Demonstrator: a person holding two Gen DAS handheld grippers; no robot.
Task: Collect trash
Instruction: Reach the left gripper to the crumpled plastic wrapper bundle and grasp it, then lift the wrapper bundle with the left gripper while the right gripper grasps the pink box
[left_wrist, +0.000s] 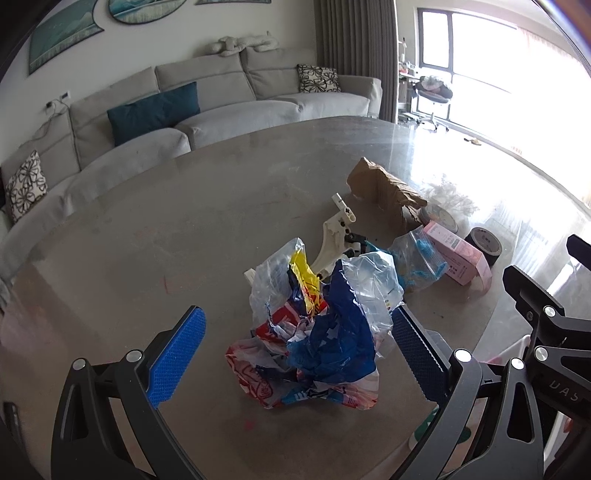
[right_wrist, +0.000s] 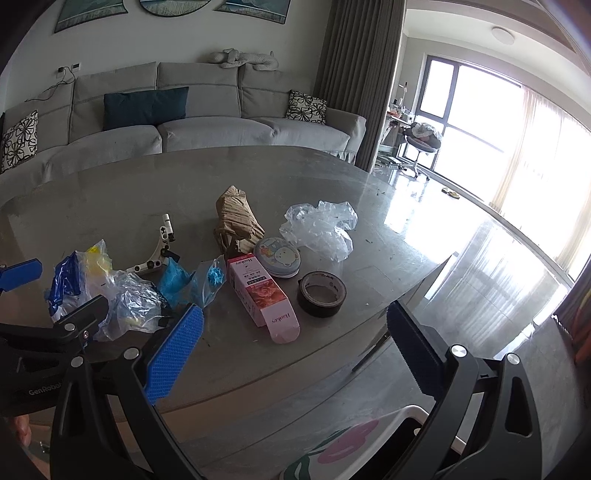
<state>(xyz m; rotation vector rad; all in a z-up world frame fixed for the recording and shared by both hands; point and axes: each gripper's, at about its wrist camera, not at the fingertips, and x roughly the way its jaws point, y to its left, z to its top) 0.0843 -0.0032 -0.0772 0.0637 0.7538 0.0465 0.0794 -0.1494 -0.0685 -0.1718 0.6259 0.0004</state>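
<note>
Through the left wrist camera, the left gripper (left_wrist: 297, 354) has its fingers spread wide, and the crumpled wrapper bundle (left_wrist: 314, 332) — blue, red, yellow and clear film bunched together — sits on the round table (left_wrist: 147, 229) right in the gap between them. The right-hand pad (left_wrist: 417, 354) lies just beside the bundle's edge, perhaps brushing it; the left-hand pad (left_wrist: 177, 354) stands well apart. The bundle rises taller than it is wide, so no long axis constrains the closing direction much. The bundle lies straight ahead of the fingers and a little off-centre toward the right pad.

Through the right wrist camera, the right gripper (right_wrist: 291, 350) is likewise wide apart and holds nothing. It hovers near the table's near edge, with the pink carton (right_wrist: 262, 295) ahead, its long axis running toward the camera and slightly rightward. The black tape roll (right_wrist: 321, 293) lies just right of the carton, and the same wrapper bundle (right_wrist: 92, 288) appears far to the left.

The left gripper is clearly the nearer one to the bundle — it probably needs only to close.
</note>
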